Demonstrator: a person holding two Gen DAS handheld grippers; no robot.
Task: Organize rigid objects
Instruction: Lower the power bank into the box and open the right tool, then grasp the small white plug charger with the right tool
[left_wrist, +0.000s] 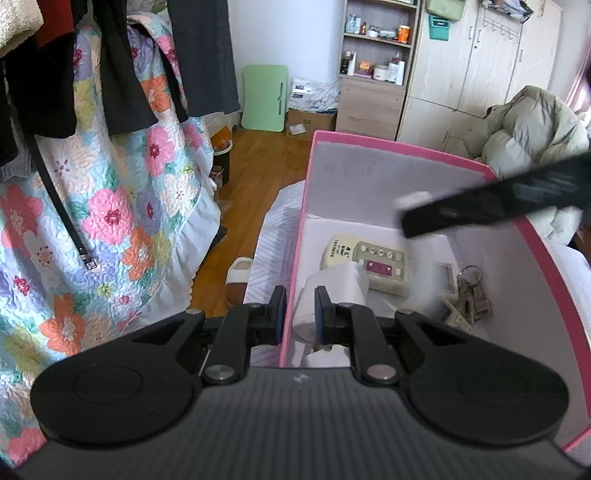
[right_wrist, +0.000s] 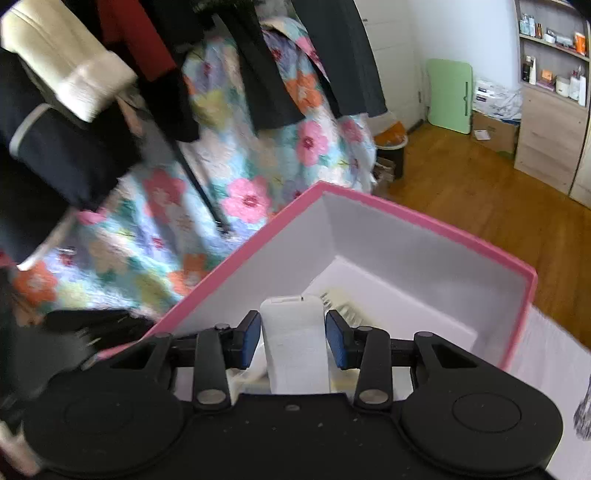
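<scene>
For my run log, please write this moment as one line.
left gripper: clamped on pink cardboard box wall | right gripper: holding white plastic remote above box | beige button panel: inside box

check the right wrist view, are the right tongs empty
No, the right tongs hold a white rectangular device between their blue pads, above the pink box.

Your left gripper (left_wrist: 300, 312): matte black, ribbed housing, two round discs, silver pivot screws, blue pads | your right gripper (right_wrist: 293, 339): same black build, dust-speckled housing, blue textured pads (right_wrist: 249, 338), silver screws on link arms
</scene>
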